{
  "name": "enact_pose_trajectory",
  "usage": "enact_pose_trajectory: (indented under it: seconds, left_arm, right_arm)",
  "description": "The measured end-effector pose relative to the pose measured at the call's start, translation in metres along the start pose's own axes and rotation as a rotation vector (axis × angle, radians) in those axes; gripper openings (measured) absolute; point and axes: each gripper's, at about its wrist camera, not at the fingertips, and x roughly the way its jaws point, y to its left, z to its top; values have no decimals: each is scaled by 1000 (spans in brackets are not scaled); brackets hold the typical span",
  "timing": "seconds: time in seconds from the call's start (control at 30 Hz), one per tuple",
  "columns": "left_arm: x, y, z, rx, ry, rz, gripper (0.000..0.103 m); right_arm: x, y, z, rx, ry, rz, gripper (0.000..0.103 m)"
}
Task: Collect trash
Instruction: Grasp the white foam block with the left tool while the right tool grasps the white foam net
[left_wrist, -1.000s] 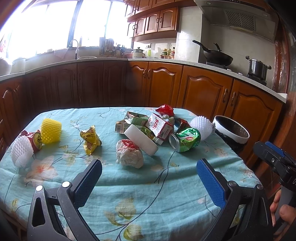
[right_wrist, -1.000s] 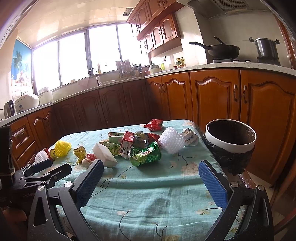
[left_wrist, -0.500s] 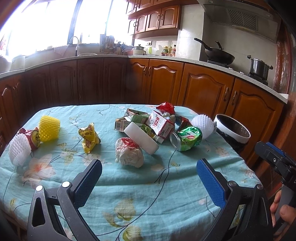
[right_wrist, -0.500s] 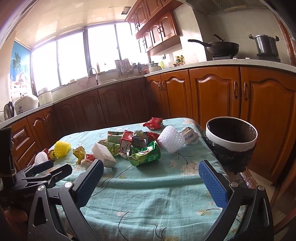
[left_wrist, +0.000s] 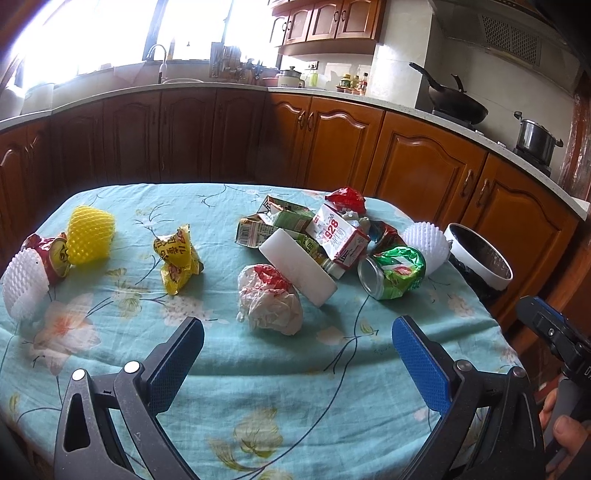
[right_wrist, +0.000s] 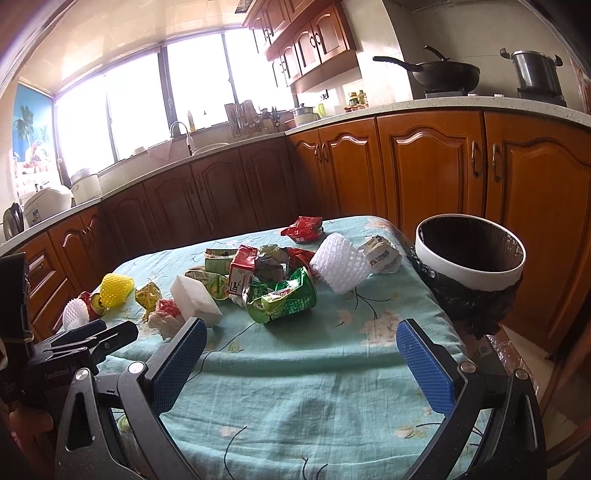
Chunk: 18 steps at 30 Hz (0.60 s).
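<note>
both tools hang spread wide and empty at the near edge of the surface (left_wrist: 258, 387), the left tool (left_wrist: 295, 354) lined up with the crumpled white wrapper (left_wrist: 267, 299), likely the first pick. the right tool (right_wrist: 301, 354) faces the crushed green can (right_wrist: 282, 295), near the lined bin (right_wrist: 469, 258) standing just off the surface's right edge, handy for drops.

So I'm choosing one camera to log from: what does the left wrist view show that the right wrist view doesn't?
Only the left wrist view shows the right gripper's body at its edge. Only the right wrist view shows the crumpled white wrapper beside the bin, and the rice cooker. Both show the crushed green can, white foam block, yellow net sleeve and bin.
</note>
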Motion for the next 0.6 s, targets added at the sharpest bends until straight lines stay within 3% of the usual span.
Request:
enact_pose_trajectory:
  seconds: [0.33, 0.6]
  left_arm:
    - [44, 4, 38, -31, 88, -12, 102]
    - [86, 10, 71, -52, 156, 30, 101]
  right_arm:
    - [25, -16, 17, 23, 42, 4, 102]
    - [59, -32, 34, 50, 110, 25, 98]
